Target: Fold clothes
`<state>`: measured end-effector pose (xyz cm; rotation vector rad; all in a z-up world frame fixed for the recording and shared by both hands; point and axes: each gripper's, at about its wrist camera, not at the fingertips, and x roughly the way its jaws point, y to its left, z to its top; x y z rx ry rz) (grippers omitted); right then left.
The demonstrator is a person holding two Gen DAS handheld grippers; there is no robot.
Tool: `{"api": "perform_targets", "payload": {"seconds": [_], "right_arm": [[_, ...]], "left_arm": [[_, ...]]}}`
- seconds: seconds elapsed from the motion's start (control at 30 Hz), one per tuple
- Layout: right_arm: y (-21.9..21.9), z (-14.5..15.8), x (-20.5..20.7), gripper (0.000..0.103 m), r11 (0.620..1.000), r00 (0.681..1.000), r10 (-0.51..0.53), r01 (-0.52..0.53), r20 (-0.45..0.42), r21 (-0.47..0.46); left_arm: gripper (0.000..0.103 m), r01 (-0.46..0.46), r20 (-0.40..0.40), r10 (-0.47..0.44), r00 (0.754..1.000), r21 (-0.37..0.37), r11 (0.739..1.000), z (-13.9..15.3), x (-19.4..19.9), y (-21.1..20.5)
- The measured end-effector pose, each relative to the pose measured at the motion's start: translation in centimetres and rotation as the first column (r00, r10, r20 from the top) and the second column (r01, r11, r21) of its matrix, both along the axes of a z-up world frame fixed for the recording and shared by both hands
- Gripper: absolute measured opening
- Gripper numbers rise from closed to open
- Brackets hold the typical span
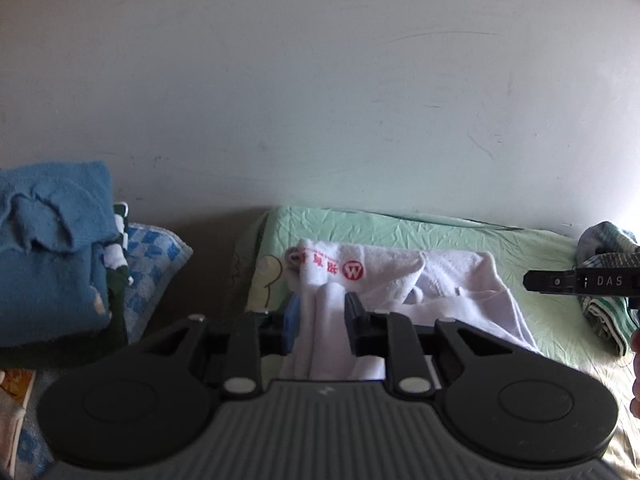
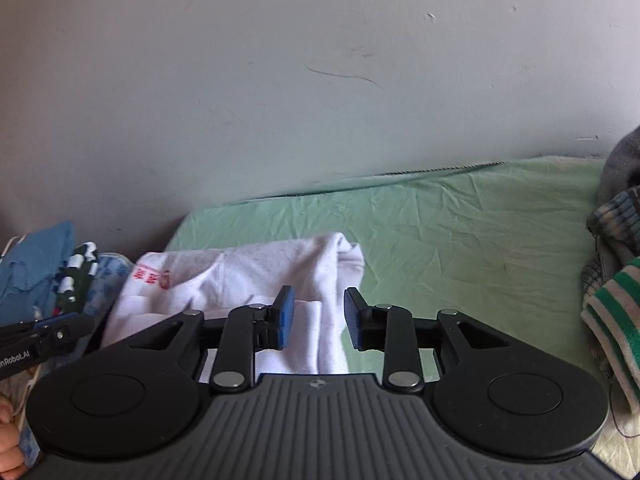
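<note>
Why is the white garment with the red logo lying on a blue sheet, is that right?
Not quite: the white garment with the red logo lies on a pale green sheet, not a blue one. The right wrist view shows the green sheet most plainly.

Wide open green sheet (image 2: 460,240) across the middle and right of the right wrist frame. A striped clothes heap (image 2: 616,300) blocks the right edge, a blue towel stack (image 1: 52,248) walls the left, and the wall (image 1: 320,80) closes the top.
</note>
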<state>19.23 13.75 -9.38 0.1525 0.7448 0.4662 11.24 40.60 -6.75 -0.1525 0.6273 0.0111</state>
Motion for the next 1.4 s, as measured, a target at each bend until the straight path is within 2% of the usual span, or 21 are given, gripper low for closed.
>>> {"api": "perform_targets", "payload": {"seconds": [0.1,0.13,0.2,0.23,0.3,0.4,0.43,0.57,0.7,0.87,0.97,1.03,1.13,1.23,1.4], "right_arm": [[1.3,-0.2,-0.3,0.028,0.997,0.996,0.078,-0.078,-0.039,0.007],[1.8,-0.6,-0.2,0.027,0.995,0.993,0.1,-0.1,-0.062,0.005],[2.6,-1.5,-0.1,0.026,0.993,0.99,0.114,-0.117,-0.087,-0.024],[2.9,-2.0,-0.2,0.026,0.992,0.989,0.117,-0.121,-0.094,-0.042],[2.8,-3.3,0.4,0.023,0.991,0.988,0.081,-0.095,-0.132,-0.098],[2.3,-4.1,0.6,0.02,0.991,0.99,0.085,-0.096,-0.109,-0.095],[2.4,-4.0,0.5,0.02,0.99,0.991,0.085,-0.096,-0.105,-0.107],[2.1,-1.9,-1.1,0.024,0.993,0.993,0.06,-0.07,-0.104,-0.098],[1.2,-0.3,-3.3,0.028,0.99,0.997,0.034,-0.043,-0.074,-0.134],[0.2,0.3,-5.6,0.028,0.988,0.993,-0.002,-0.017,-0.121,-0.156],[0.0,1.2,-7.0,0.03,0.986,0.994,-0.026,0.007,-0.111,-0.165],[0.0,1.9,-8.1,0.032,0.986,0.993,-0.038,0.019,-0.109,-0.167],[0.0,2.8,-10.1,0.037,0.984,0.995,-0.053,0.038,-0.087,-0.175],[-0.2,3.6,-12.4,0.038,0.983,0.994,-0.073,0.058,-0.076,-0.175],[-0.6,5.1,-16.5,0.048,0.977,0.99,-0.118,0.103,-0.071,-0.188]], "left_arm": [[0.017,0.038,-0.06,-0.036,0.998,0.019,0.999,-1.9,0.6,-1.8],[0.013,0.029,-0.088,-0.026,0.996,0.033,0.999,-2.9,1.1,-2.1],[0.014,0.005,-0.137,0.004,0.991,0.07,0.998,-4.8,2.0,-2.3],[0.02,-0.001,-0.131,0.012,0.991,0.086,0.996,-5.2,2.1,-2.4],[0.02,-0.007,-0.119,0.02,0.993,0.109,0.994,-5.6,2.0,-2.6],[0.018,0.01,-0.14,0.009,0.99,0.138,0.99,-5.1,1.9,-3.3],[0.018,0.006,-0.159,0.015,0.987,0.128,0.992,-4.8,1.9,-3.3],[0.017,-0.06,-0.226,0.078,0.971,0.084,0.995,-2.9,1.2,-3.3],[0.018,-0.109,-0.238,0.123,0.963,0.074,0.991,-1.4,-0.6,-4.3],[0.018,-0.127,-0.245,0.154,0.957,0.123,0.984,-0.1,-2.3,-5.8],[0.023,-0.129,-0.237,0.162,0.958,0.148,0.981,0.7,-3.7,-6.4],[0.031,-0.134,-0.227,0.171,0.959,0.168,0.977,1.4,-4.9,-6.9],[0.036,-0.139,-0.209,0.18,0.961,0.197,0.971,2.4,-6.9,-7.5],[0.042,-0.137,-0.212,0.176,0.961,0.187,0.973,3.1,-9.0,-8.0],[0.053,-0.148,-0.198,0.188,0.962,0.201,0.968,4.3,-12.7,-9.0]]}}
